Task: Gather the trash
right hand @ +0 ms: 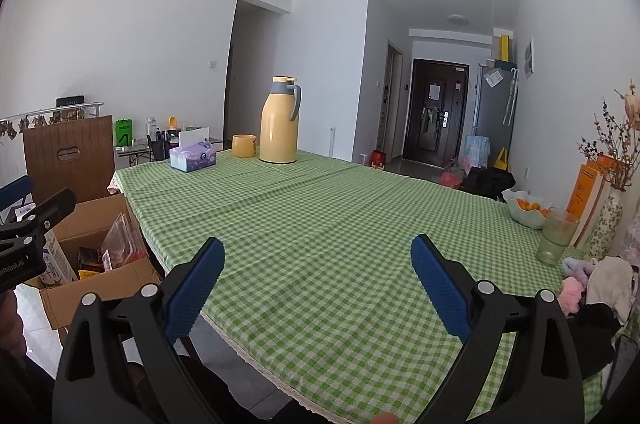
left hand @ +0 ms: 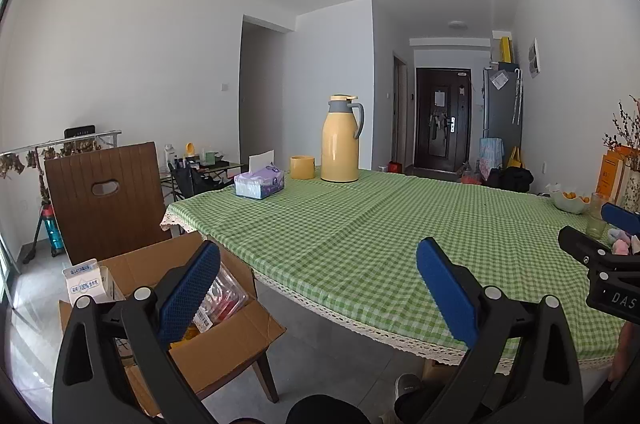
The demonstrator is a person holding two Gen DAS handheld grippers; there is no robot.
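Note:
A cardboard box [left hand: 224, 352] sits on a wooden chair left of the table. It holds a white milk carton [left hand: 86, 282], a clear plastic clamshell [left hand: 224, 298] and other packaging. The box also shows in the right wrist view [right hand: 96, 284]. My left gripper [left hand: 318, 288] is open and empty, above the table's near-left edge beside the box. My right gripper [right hand: 316, 284] is open and empty over the green checked tablecloth [right hand: 340, 224]. Each gripper shows at the edge of the other's view.
On the table stand a yellow thermos [left hand: 341, 139], a yellow cup [left hand: 302, 167], a tissue box [left hand: 259, 183], a bowl of oranges [right hand: 526, 209], a glass [right hand: 556, 236], a vase [right hand: 606, 224] and soft cloth items [right hand: 600, 284]. A brown chair back [left hand: 106, 199] rises behind the box.

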